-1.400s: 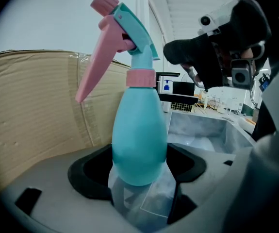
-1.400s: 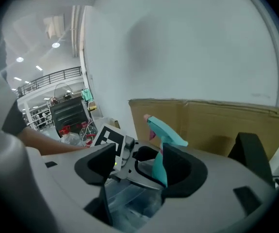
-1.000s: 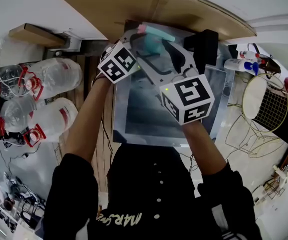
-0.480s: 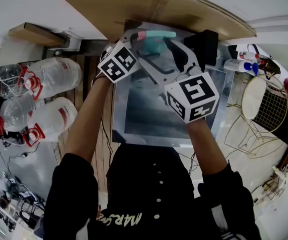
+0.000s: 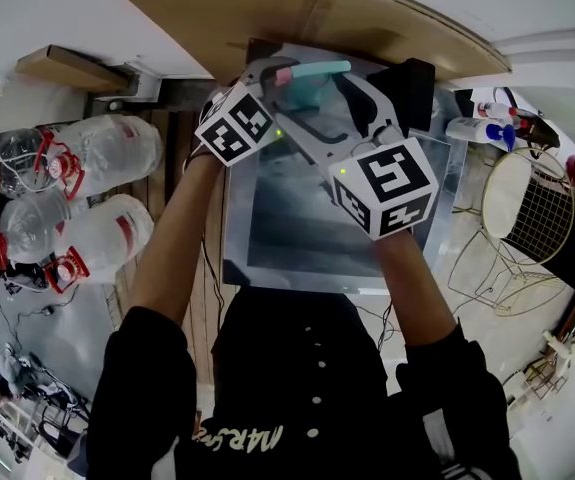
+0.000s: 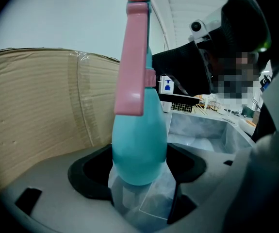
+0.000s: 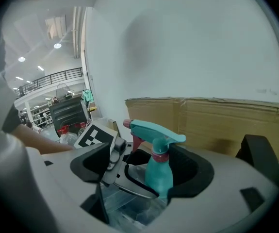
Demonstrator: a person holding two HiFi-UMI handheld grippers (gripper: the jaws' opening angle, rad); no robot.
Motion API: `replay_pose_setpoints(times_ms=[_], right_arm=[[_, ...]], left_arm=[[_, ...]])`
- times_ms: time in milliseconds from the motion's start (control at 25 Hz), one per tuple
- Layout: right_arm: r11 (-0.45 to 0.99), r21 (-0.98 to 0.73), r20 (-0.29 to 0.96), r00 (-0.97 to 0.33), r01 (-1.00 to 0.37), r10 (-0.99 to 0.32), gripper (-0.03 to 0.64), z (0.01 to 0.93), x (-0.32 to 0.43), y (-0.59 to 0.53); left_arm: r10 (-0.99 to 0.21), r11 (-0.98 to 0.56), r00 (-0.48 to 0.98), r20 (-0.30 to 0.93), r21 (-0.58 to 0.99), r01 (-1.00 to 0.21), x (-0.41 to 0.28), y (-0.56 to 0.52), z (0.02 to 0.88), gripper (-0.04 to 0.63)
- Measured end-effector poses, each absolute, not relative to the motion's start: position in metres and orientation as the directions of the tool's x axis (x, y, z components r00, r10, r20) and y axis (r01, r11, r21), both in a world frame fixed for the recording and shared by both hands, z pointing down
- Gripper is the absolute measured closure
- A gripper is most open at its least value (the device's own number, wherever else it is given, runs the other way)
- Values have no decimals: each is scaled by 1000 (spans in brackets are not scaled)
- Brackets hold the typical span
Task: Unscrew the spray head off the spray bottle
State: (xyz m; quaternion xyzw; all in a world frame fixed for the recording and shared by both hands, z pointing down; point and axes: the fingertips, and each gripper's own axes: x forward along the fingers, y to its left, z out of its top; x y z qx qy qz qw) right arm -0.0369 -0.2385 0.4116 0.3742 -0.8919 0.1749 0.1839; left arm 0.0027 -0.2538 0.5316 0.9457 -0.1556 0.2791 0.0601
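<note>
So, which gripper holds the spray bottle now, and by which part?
Left gripper holds the spray bottle by its teal body; right gripper is opening around it.

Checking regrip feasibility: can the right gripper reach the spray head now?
Probably yes: the right gripper's opening jaws flank the spray bottle just under its spray head, nothing between; the left gripper holds the bottle.

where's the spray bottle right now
In the head view the spray bottle is top centre, before the cardboard sheet, clamped in the left gripper; the jaws of the right gripper are opening round it.
</note>
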Motion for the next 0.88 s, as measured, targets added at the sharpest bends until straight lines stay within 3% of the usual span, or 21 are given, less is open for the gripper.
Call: replay_pose_setpoints(times_ms=[600,880], right_arm=[[684,-148,439,-667,-714,-602,244,412,-42,-257],[692,-43,453,-632,-721,-629,331,414,-36,-263]], left_arm=[[-251,-947,790,559,29,-321,5,-254,531,232],[-261,-943,794,550,33,-332,5,-254,532,232]])
